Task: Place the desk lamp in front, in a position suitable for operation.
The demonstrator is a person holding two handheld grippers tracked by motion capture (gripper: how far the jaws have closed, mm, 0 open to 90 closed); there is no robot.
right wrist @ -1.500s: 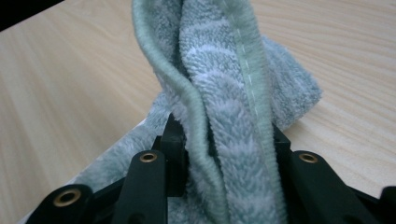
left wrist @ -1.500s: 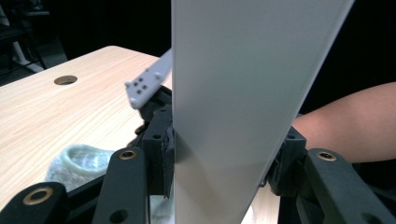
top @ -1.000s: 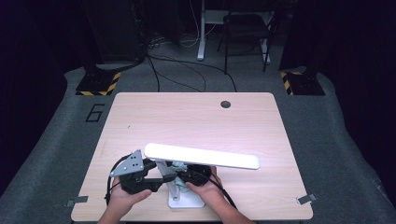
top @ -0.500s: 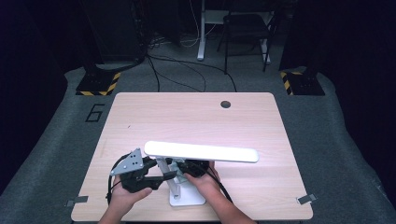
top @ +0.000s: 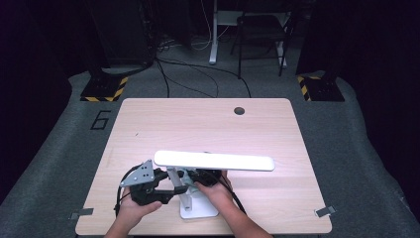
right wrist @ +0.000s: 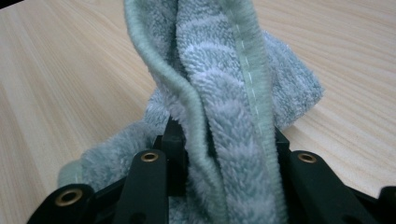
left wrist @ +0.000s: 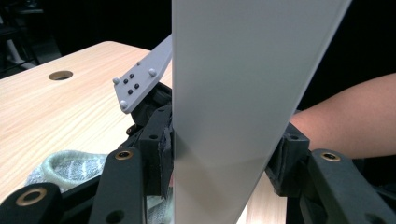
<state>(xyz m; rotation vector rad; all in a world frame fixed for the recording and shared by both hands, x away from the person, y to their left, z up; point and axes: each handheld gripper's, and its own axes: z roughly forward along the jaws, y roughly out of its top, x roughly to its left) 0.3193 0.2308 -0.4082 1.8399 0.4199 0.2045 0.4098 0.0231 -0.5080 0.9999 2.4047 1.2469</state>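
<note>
White flat-headed desk lamp (top: 214, 161): stands on its base at the near edge of the pale wooden worktop (top: 208, 124). Left gripper (left wrist: 219, 158): jaws have just been opening, lamp arm between them. Right gripper (right wrist: 224, 154): pinches folded pale green terry cloth (right wrist: 224, 93) beside the lamp post.
</note>
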